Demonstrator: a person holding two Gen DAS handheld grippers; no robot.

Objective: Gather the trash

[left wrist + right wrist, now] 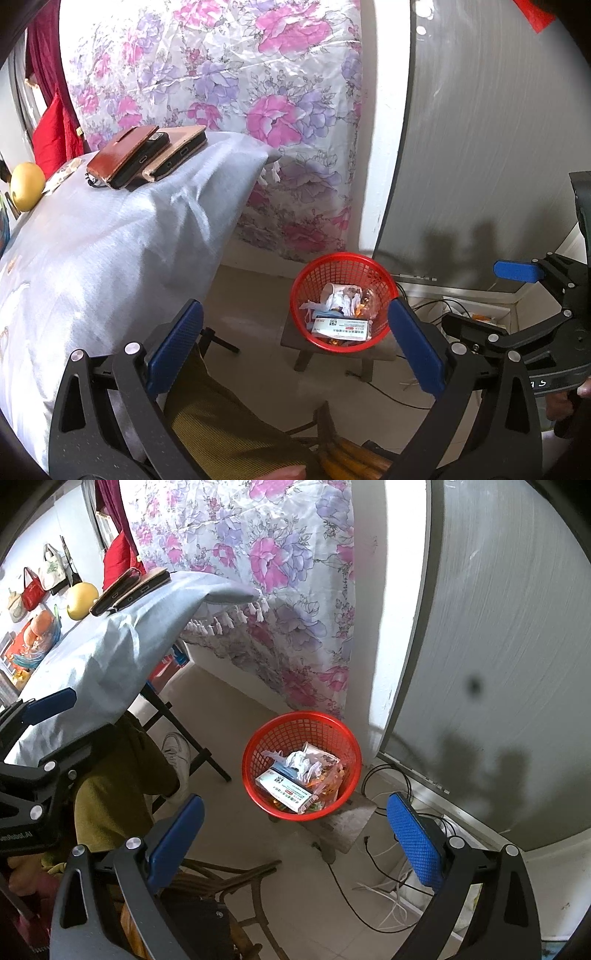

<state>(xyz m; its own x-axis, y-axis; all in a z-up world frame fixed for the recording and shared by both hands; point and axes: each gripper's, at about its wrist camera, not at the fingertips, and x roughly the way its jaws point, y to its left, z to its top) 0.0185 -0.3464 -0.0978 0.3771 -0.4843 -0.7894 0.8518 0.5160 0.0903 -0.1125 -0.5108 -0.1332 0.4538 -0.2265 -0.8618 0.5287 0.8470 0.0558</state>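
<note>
A red mesh basket (345, 266) stands on a low stool and holds trash: a white-blue medicine box (341, 326), crumpled tissue and wrappers. The right wrist view shows the basket (301, 725) with the box (284, 786) inside. My left gripper (295, 343) is open and empty, held above the floor in front of the basket. My right gripper (295, 834) is open and empty, above and in front of the basket. The right gripper also shows at the right edge of the left wrist view (517, 295).
A table with a pale blue cloth (110, 240) is at the left, with two phones in cases (147, 157) and a yellow fruit (26, 186) on it. A floral curtain (229, 74) hangs behind. Cables (380, 878) lie on the floor at right. The person's leg (122, 782) is below the table.
</note>
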